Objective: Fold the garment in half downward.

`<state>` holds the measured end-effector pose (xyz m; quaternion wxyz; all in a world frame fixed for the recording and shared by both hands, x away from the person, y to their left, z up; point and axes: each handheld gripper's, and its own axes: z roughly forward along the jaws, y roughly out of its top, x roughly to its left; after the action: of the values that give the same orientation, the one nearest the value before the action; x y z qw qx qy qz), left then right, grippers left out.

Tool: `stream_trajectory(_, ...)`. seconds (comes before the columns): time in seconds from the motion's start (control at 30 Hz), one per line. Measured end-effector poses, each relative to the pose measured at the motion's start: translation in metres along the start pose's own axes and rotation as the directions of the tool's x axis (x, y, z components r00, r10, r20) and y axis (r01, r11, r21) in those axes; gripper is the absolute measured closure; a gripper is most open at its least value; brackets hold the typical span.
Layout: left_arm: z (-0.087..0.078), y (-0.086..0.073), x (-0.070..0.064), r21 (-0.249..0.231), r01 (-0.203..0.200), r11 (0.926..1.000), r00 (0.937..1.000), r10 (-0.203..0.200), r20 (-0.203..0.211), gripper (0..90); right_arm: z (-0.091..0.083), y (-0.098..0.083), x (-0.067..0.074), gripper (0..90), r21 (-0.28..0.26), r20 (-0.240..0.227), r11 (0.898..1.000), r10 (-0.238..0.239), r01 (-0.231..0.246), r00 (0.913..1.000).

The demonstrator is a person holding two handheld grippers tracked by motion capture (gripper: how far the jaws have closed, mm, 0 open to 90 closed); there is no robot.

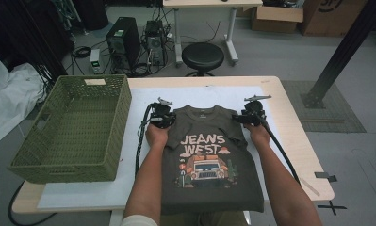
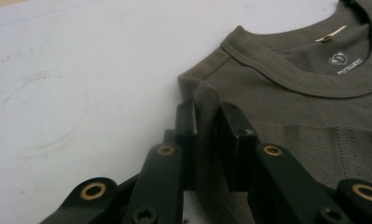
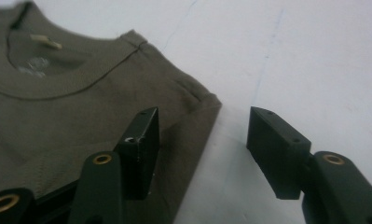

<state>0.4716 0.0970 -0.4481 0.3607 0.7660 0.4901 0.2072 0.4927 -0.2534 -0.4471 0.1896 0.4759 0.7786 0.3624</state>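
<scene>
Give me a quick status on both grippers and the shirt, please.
Left gripper shut on T-shirt shoulder. Right gripper open, straddling other shoulder edge. Nothing in the way.

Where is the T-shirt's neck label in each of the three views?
High view: the neck label sits top centre of the T-shirt, between the grippers.
Left gripper view: label at upper right, inside the collar.
Right gripper view: label at upper left.
Shared landmark: the collar.

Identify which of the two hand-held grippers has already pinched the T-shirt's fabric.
The left hand-held gripper: its jaws clamp a raised fold of the T-shirt at the shoulder. The right hand-held gripper stands open astride the other shoulder's edge.
</scene>
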Motion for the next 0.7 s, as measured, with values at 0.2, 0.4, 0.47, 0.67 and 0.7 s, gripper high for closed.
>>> stream_trajectory(0.2, -0.001, 0.0, 0.002, -0.003, 0.03, 0.9995, 0.9995, -0.03, 0.007, 84.6, 0.001, 0.001, 0.004, 80.6, 0.006, -0.032, 0.999, 0.034, -0.034, 0.9989)
stream_trajectory(0.4, -0.021, -0.003, 0.014, -0.036, 0.121, 0.992, 0.9918, -0.119, 0.047, 85.9, -0.013, -0.001, 0.005, 85.2, -0.026, -0.077, 0.998, 0.053, -0.055, 0.9956)
stream_trajectory(0.47, -0.034, -0.003, 0.014, -0.075, 0.122, 0.9897, 0.9905, -0.116, 0.074, 85.9, -0.023, -0.004, 0.006, 85.2, -0.062, -0.101, 0.996, 0.062, -0.069, 0.9929)
stream_trajectory(0.67, -0.074, -0.008, 0.004, -0.171, 0.08, 0.982, 0.9904, -0.059, 0.125, 85.7, -0.069, -0.021, 0.021, 85.0, -0.192, -0.149, 0.979, 0.042, -0.07, 0.988)
stream_trajectory(0.7, -0.083, -0.011, 0.0, -0.188, 0.076, 0.9792, 0.989, -0.05, 0.139, 85.7, -0.076, -0.023, 0.023, 85.0, -0.207, -0.153, 0.976, 0.035, -0.067, 0.9876)
